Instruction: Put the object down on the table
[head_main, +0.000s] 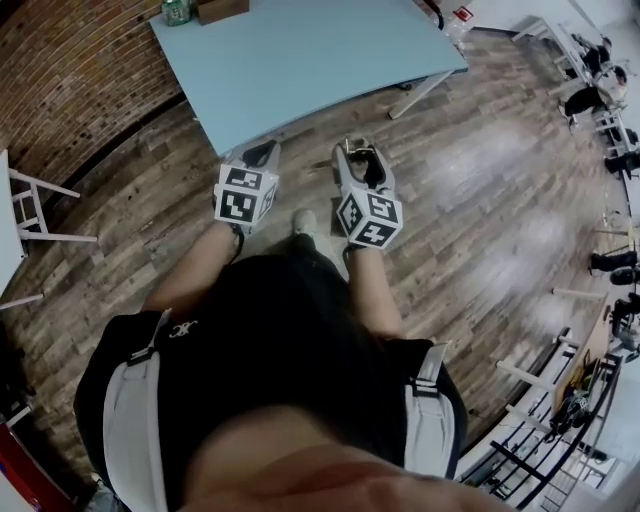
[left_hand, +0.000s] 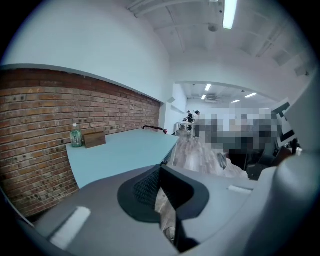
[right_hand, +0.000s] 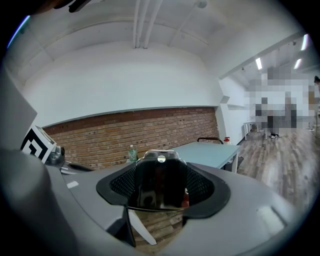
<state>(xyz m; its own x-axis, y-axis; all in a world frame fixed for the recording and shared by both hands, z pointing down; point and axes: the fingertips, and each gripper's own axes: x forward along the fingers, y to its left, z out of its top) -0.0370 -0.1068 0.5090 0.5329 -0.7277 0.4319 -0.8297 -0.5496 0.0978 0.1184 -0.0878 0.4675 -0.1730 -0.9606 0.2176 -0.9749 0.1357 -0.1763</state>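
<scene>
Firmly, right gripper clamps the dark object between its jaws (left gripper closed).

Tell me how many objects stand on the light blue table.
2: a green plastic bottle and a brown rectangular box, side by side by the brick wall. More could be hidden.

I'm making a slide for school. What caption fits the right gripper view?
Right gripper holding a shiny black object, with a blue table and brick wall ahead.
</scene>
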